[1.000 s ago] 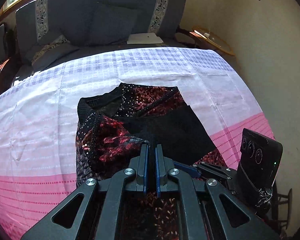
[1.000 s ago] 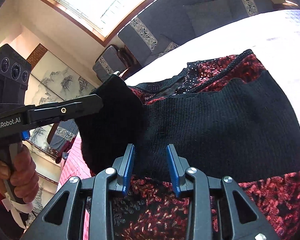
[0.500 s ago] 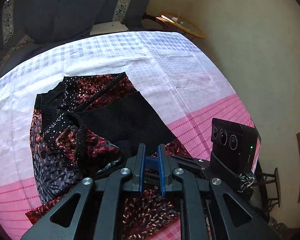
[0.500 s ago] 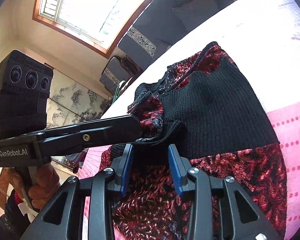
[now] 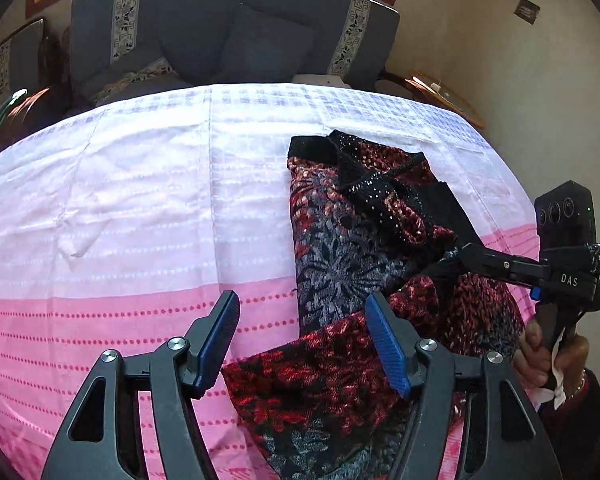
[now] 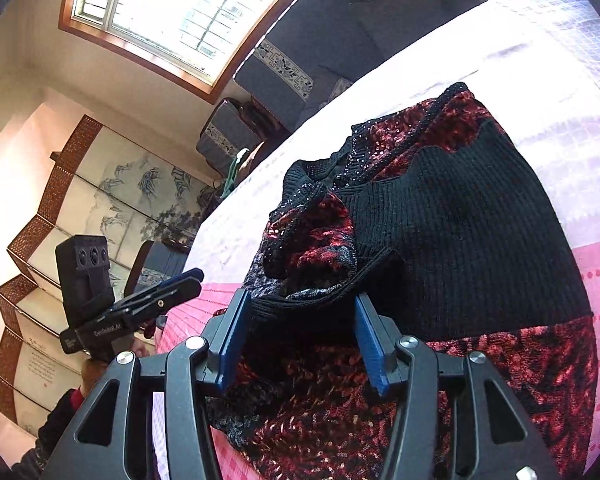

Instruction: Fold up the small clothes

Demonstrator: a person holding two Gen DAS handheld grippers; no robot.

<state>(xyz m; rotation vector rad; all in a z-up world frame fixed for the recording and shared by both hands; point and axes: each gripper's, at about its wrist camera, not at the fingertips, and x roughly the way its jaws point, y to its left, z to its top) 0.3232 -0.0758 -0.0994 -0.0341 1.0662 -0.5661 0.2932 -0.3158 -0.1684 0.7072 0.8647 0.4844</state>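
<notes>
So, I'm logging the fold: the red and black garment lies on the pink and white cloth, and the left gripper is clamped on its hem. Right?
Not quite. The garment does lie on the pink and white cloth, but the left gripper holds nothing: its jaws are opening, pads clear of the fabric, as the left wrist view shows.

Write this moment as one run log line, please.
left tool: opening, empty | right tool: opening around black sleeve | garment: partly folded

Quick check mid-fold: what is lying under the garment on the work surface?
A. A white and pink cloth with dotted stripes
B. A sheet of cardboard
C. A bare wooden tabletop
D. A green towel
A: the red-and-black garment lies on a cloth that is white farther away and pink with dotted lines nearer the camera, as the right wrist view also shows.
</notes>
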